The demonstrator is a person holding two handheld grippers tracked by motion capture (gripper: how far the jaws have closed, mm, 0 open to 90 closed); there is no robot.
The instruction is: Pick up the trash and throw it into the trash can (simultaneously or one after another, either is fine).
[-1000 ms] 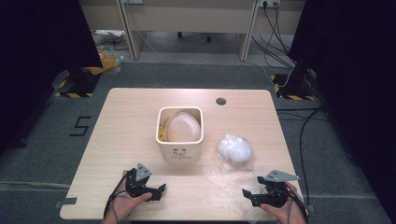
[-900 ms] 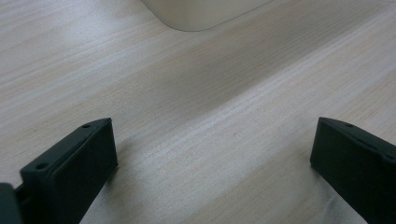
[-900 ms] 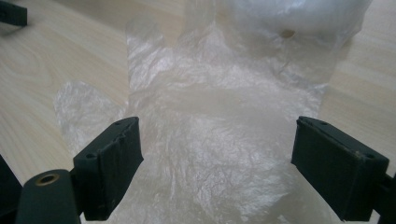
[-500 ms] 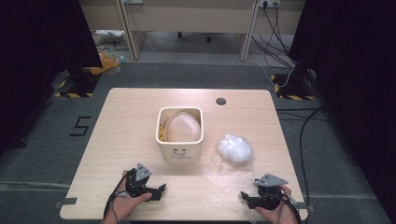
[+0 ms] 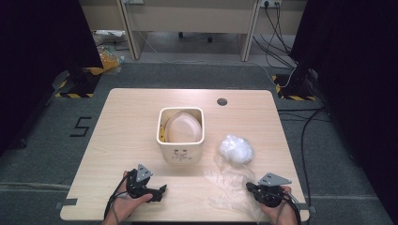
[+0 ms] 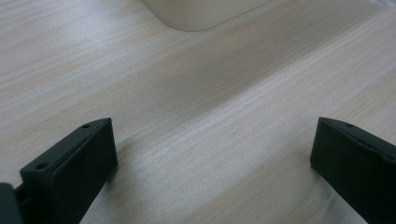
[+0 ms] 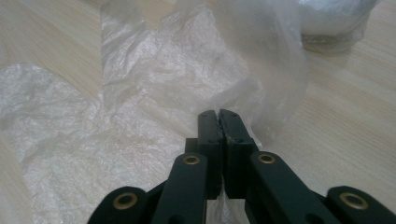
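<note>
A cream square bin (image 5: pixel 180 151) stands mid-table with a rounded beige thing (image 5: pixel 183 127) inside it. To its right lies a white crumpled wad (image 5: pixel 236 150) on a clear plastic bag (image 5: pixel 224 183) that spreads toward the near edge. My right gripper (image 5: pixel 250 188) rests at the bag's right side. In the right gripper view its jaws (image 7: pixel 218 114) are shut, with the thin film of the plastic bag (image 7: pixel 140 93) pinched between them and the wad (image 7: pixel 332 18) beyond. My left gripper (image 5: pixel 160 192) lies on the table in front of the bin, open (image 6: pixel 212 149) over bare wood, with the bin's base (image 6: pixel 201 11) ahead.
A dark cable hole (image 5: pixel 222 101) sits near the table's far edge. Around the table (image 5: pixel 117 122) is grey carpet, with cables (image 5: pixel 305 126) trailing on the right and desk legs at the back. Both hands rest at the near edge.
My right gripper has shifted a little left and nearer, toward the bag's edge. The left gripper, the bin and the wad stay where they were.
</note>
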